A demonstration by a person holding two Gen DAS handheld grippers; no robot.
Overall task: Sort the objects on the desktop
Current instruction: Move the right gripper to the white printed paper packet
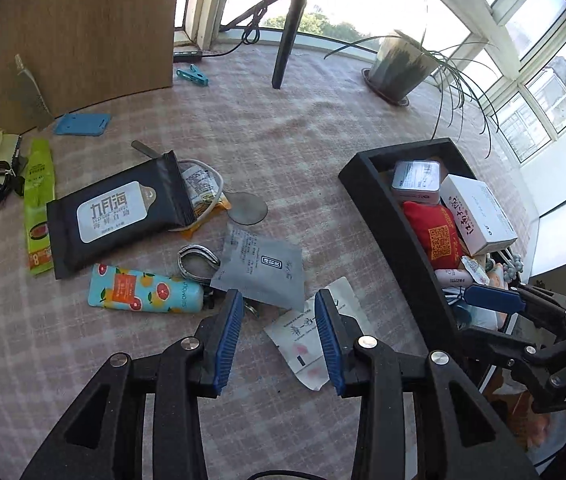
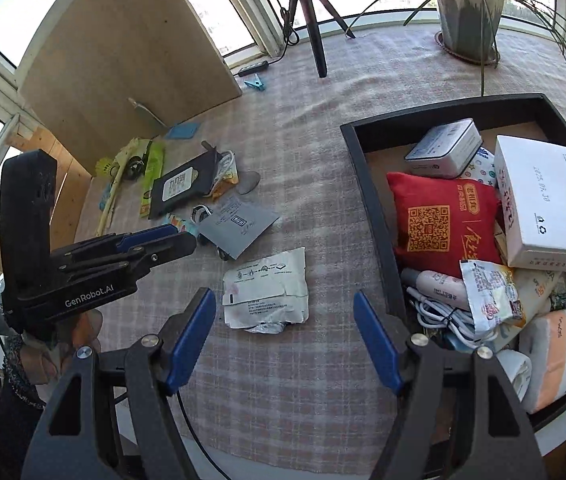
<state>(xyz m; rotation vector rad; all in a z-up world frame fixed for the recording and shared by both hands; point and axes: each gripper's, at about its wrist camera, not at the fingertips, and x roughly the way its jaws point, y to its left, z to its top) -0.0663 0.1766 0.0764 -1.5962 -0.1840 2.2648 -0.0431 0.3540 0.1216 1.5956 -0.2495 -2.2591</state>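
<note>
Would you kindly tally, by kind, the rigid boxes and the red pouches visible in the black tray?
Boxes: 2 (white carton, small grey box)
Red pouches: 1 (red pouch)
Total: 3

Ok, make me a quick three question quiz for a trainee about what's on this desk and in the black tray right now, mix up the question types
1. True or false: the red pouch lies inside the black tray.
2. Which item lies nearest the left gripper? A) white torn packet B) blue clothespin C) potted plant
3. Fill in: the jaws of the right gripper are ____ with nothing between them.

Key: 1 true; 2 A; 3 open
</note>
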